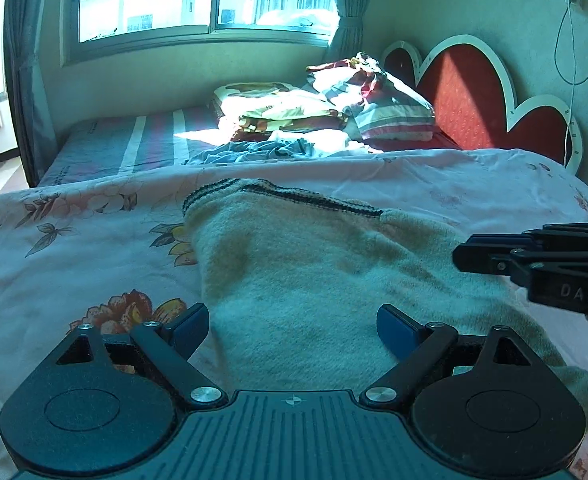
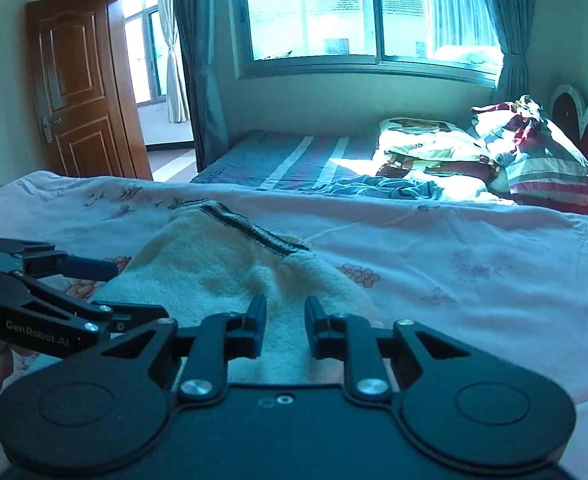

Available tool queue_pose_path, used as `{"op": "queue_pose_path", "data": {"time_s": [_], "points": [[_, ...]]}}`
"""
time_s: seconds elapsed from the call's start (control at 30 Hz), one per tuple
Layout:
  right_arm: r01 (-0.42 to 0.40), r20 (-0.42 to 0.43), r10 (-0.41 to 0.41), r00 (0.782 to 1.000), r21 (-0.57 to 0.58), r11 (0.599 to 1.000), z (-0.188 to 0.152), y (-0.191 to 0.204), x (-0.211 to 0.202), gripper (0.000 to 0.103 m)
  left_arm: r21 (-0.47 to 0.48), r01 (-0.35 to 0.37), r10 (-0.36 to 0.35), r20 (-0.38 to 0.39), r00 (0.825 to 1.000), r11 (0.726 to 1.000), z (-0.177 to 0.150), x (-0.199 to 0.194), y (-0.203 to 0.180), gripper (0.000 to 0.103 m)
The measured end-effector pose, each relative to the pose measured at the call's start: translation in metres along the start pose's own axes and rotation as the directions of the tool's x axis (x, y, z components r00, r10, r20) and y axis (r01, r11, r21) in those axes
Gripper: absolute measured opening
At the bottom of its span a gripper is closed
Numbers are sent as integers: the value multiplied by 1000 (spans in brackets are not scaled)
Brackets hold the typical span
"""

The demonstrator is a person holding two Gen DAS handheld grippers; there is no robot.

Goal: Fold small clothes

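Sunlit bedroom: on the pink floral bedspread [image 1: 74,240] lies a cream fuzzy knitted garment [image 1: 294,280] (dark-striped edge), seemingly untouched; left hand-held gripper [image 1: 292,326] spread wide, right hand-held gripper [image 2: 285,327] narrowly parted

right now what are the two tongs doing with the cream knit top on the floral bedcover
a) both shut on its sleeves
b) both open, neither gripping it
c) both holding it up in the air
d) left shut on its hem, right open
b: the left tongs and right tongs both show a clear gap between their pads, and the cream knit top lies flat on the floral bedcover, pinched by neither.
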State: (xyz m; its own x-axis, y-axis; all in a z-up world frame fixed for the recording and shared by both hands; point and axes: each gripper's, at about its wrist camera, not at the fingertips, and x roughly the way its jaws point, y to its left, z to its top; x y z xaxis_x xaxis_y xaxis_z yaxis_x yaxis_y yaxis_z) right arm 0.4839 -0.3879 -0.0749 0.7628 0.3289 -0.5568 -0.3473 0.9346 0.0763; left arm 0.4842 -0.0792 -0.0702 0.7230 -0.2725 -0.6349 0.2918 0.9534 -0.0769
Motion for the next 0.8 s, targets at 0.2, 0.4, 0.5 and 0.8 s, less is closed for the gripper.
{"op": "queue_pose_path", "data": {"time_s": [0.2, 0.4, 0.5, 0.8], "points": [[-111, -46, 135, 990, 348, 931, -14, -49, -22, 73, -150, 82, -86, -17, 996, 985, -17, -23, 42, 90], [-226, -38, 335, 942, 667, 710, -42, -95, -16, 74, -381, 265, -314, -73, 947, 886, -31, -13, 81, 90], [-190, -107, 351, 930, 677, 711, -48, -96, -3, 73, -418, 282, -366, -134, 921, 864, -36, 2, 84, 90], [-264, -118, 483, 867, 715, 648, -54, -96, 29, 65, -452, 347, -453, -150, 879, 822, -34, 30, 84, 90]]}}
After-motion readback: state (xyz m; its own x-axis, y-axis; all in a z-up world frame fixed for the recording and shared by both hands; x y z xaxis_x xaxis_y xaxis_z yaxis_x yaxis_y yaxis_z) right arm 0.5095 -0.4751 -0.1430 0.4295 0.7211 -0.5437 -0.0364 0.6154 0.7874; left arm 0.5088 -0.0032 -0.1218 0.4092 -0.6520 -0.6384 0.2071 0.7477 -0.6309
